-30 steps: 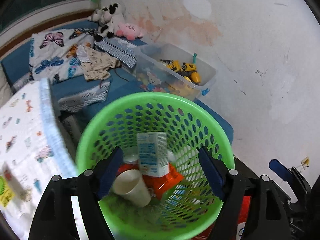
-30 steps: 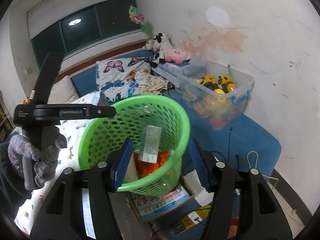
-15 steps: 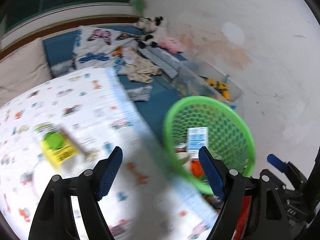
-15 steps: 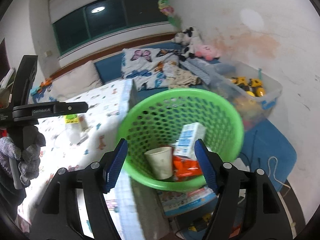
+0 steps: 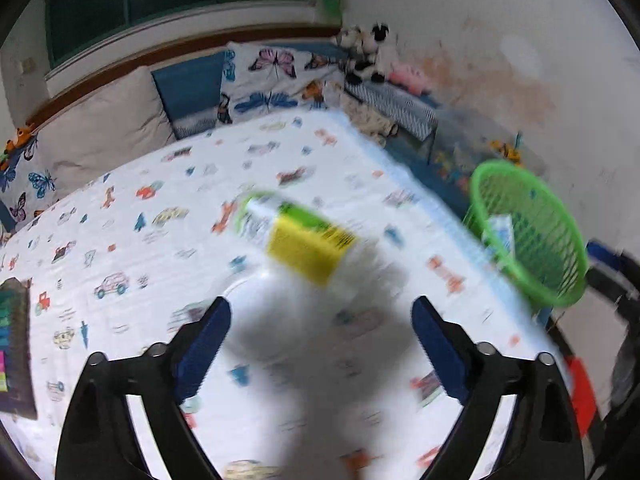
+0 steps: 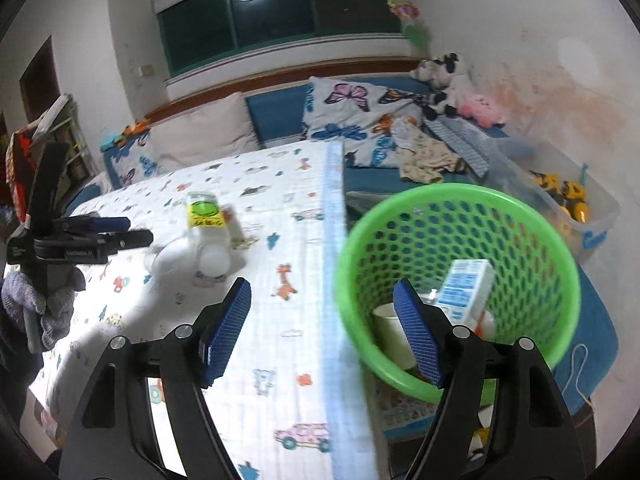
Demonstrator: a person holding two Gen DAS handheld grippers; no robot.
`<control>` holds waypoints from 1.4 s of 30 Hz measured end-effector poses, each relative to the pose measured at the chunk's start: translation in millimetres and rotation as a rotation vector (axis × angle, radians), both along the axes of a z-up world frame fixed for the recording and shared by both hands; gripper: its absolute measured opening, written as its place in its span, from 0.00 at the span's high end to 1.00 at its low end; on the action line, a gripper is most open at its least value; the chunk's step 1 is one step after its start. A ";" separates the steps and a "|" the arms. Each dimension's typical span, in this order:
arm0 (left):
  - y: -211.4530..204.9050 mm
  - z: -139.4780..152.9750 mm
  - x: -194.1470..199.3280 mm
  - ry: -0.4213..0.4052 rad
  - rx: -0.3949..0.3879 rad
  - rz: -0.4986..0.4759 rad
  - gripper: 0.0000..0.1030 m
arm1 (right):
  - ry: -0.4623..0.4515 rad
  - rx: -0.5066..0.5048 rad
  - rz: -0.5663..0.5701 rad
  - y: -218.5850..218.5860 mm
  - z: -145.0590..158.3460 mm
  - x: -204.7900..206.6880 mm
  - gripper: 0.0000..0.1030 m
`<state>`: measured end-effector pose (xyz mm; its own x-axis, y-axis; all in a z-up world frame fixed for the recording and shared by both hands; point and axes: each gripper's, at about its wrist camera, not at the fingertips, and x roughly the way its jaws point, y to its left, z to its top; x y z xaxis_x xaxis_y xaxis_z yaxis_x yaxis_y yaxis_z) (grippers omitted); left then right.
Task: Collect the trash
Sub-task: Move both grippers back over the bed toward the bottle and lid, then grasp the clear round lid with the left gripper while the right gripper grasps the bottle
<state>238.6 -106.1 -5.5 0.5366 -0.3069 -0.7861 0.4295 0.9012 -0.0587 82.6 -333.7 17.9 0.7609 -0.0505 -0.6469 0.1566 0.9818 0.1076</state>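
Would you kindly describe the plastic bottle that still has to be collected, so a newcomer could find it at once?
Look at the bed sheet printed with small cartoon vehicles, left of the green basket. The clear bottle lies there beside white crumpled trash; only the bottle has a yellow and green label.

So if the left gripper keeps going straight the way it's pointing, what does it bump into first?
Probably the clear plastic bottle with the yellow-green label lying on the white cartoon-print bedsheet. It sits just ahead of the left gripper, whose empty jaws are opening. Blur makes depth uncertain.
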 end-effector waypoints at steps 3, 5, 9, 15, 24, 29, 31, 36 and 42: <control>12.2 -14.0 6.9 0.035 0.014 -0.004 0.10 | 0.015 -0.001 0.031 11.5 -3.1 9.8 0.28; 19.1 -24.2 14.2 0.056 0.016 0.004 0.10 | 0.025 -0.006 0.050 19.2 -5.1 15.7 0.28; 19.8 -36.0 23.1 0.078 0.020 -0.019 0.10 | 0.047 0.008 0.080 27.8 -11.8 25.8 0.28; 15.9 -51.6 34.5 0.100 0.046 -0.036 0.10 | 0.089 0.007 0.122 43.4 -24.5 44.4 0.28; 16.8 -62.8 42.9 0.118 0.055 -0.083 0.10 | 0.129 0.039 0.173 57.6 -37.7 74.4 0.28; 15.3 -68.9 47.7 0.122 0.061 -0.100 0.09 | 0.149 0.034 0.202 67.2 -43.5 90.7 0.28; 14.8 -70.9 48.8 0.125 0.061 -0.103 0.09 | 0.155 0.033 0.207 69.2 -45.3 94.2 0.28; 14.5 -74.8 55.2 0.131 0.057 -0.100 0.09 | 0.173 0.030 0.218 71.4 -50.4 100.7 0.29; 6.5 -76.5 57.0 0.085 0.085 -0.109 0.09 | 0.187 0.031 0.222 71.7 -54.8 106.9 0.30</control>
<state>295.6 -99.5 -82.0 0.4345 -0.2903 -0.8526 0.5216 0.8528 -0.0246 189.5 -262.0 -37.0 0.6182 0.1263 -0.7758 -0.0420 0.9909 0.1278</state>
